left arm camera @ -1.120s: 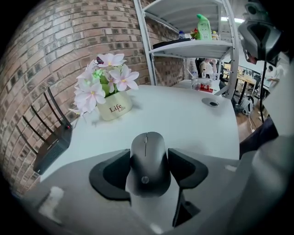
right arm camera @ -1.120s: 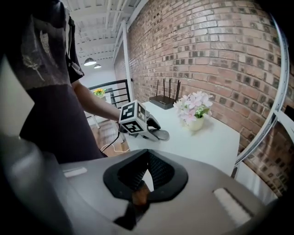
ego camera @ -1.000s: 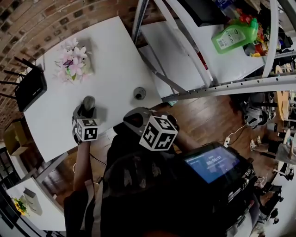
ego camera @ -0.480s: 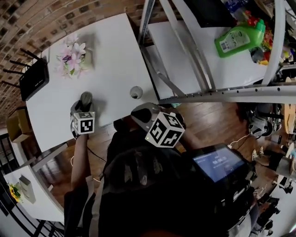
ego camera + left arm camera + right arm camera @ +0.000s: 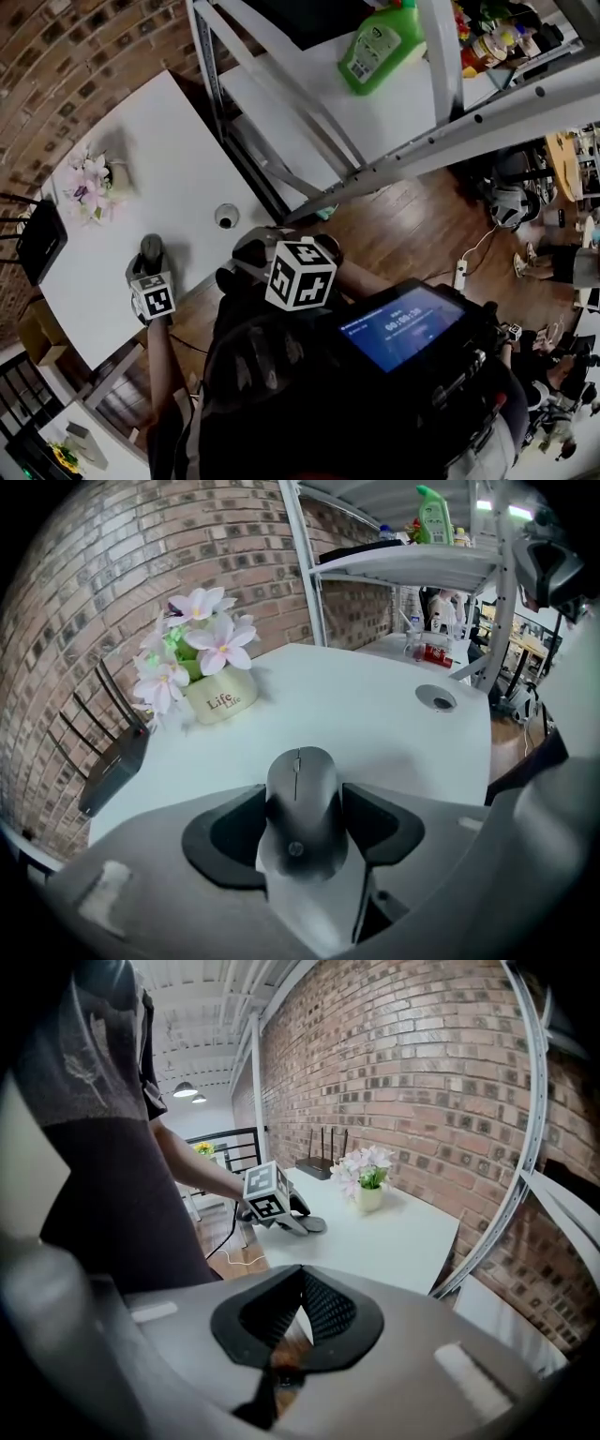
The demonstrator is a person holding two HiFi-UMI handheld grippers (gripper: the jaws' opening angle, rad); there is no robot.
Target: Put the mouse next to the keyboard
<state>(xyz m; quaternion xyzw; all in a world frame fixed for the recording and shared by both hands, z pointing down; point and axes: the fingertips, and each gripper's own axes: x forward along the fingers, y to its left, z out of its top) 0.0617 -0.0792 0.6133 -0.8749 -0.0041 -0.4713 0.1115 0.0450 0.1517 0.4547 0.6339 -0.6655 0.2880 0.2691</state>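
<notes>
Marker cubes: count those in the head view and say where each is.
2. One marker cube rides the left gripper at the white table's near edge; the other rides the right gripper, off the table's corner. None seems hidden.

The mouse (image 5: pixel 300 803) is smooth grey plastic, matt with a faint sheen. The worktop (image 5: pixel 375 714) is smooth, matt white. The wall (image 5: pixel 103 592) is rough red brick with pale mortar. The rack (image 5: pixel 525 101) is white-painted metal, the floor (image 5: pixel 412 225) glossy brown wood, the flower pot (image 5: pixel 220 697) smooth and cream
</notes>
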